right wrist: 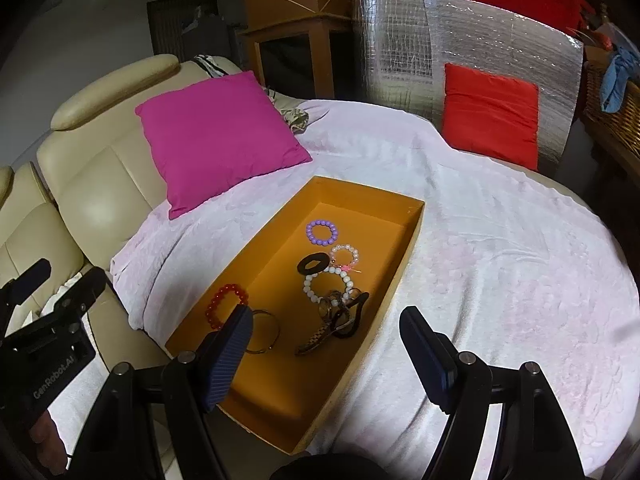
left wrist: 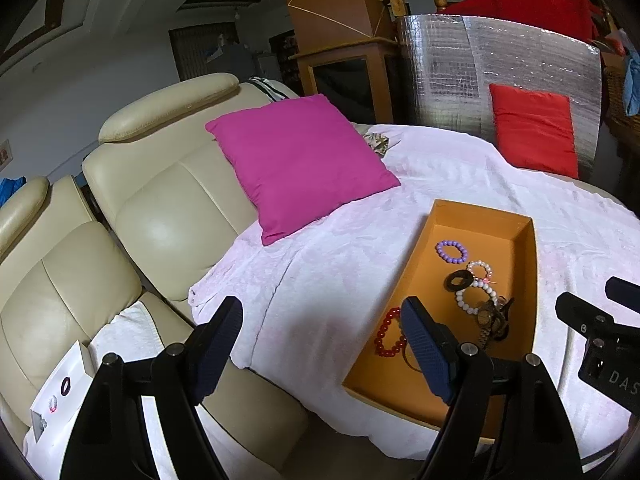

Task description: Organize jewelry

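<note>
An open orange box (left wrist: pixel 448 404) (right wrist: pixel 280 412) lies on a pale pink blanket. Inside lie a purple bead bracelet (left wrist: pixel 452 251) (right wrist: pixel 321 232), a pink-white bracelet (right wrist: pixel 344 256), a white bead bracelet (right wrist: pixel 329 285), a black ring (right wrist: pixel 313 263), a red bead bracelet (left wrist: pixel 387 338) (right wrist: pixel 224 304), a thin bangle (right wrist: pixel 264 332) and a watch (right wrist: pixel 324 330) tangled with dark pieces. My left gripper (left wrist: pixel 320 350) is open and empty above the box's left side. My right gripper (right wrist: pixel 326 354) is open and empty above the box's near end.
A magenta cushion (left wrist: pixel 300 164) leans on the cream leather sofa (left wrist: pixel 160 208). A red cushion (left wrist: pixel 534 130) stands against a silver foil board (left wrist: pixel 500 60). A white card (left wrist: pixel 60 392) with small rings lies on a white towel at left.
</note>
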Available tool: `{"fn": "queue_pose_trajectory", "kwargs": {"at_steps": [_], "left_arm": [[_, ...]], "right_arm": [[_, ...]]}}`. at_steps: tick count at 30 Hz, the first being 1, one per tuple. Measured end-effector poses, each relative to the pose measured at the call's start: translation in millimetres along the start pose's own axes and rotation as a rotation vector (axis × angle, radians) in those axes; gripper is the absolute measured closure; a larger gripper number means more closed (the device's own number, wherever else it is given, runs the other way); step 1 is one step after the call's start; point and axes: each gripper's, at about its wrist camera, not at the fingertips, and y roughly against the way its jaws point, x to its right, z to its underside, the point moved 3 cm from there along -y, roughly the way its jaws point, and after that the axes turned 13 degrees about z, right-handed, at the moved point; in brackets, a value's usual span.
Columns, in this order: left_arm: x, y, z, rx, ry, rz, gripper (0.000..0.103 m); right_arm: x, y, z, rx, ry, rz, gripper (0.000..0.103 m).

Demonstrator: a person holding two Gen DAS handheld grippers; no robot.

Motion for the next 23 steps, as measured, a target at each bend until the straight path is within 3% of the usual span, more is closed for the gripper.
{"fn": "queue_pose_trajectory", "kwargs": {"at_steps": [18, 20, 23], "left_arm": [[25.8, 21.5, -4.0, 0.041, -0.043, 0.020, 0.021], [33.3, 20.0, -6.6, 0.048, -0.044, 0.012, 0.021], [60.7, 14.1, -14.5, 0.035, -0.063, 0.062, 0.021]], "right_arm": [[27.2, 16.1, 5.8, 0.021, -0.054, 0.002, 0.024], [38.5, 13.8, 6.7, 0.023, -0.072, 0.003, 0.024], [73.5, 6.9, 9.5, 0.026, -0.109, 0.018, 0.024]]}}
